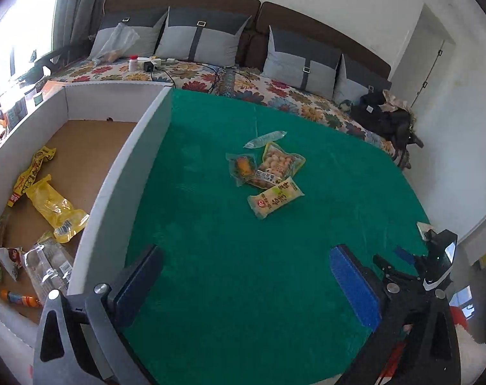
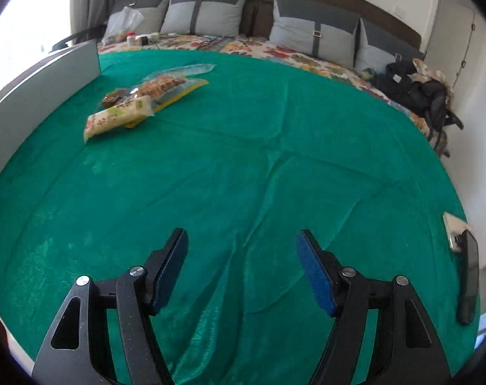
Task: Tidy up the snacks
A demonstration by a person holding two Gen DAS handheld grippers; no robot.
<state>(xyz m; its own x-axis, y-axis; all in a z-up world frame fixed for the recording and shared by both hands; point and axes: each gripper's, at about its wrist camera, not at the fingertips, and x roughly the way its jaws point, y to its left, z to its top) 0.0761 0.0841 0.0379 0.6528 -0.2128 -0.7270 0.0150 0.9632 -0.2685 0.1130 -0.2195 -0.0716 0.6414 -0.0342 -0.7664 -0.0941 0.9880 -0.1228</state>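
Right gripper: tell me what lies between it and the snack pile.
Only bare green cloth lies between the right gripper and the snack pile, as the right wrist view shows.

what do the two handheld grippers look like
Both the left gripper and the right gripper have black angular frames with triangular cutouts, silver round pivot bolts, and flat rectangular fingers faced with textured blue pads. No cables, hands or sleeves show.

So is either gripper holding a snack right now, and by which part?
Nothing is held. The left gripper and right gripper both stand open over bare green cloth; the snack packets lie untouched ahead.
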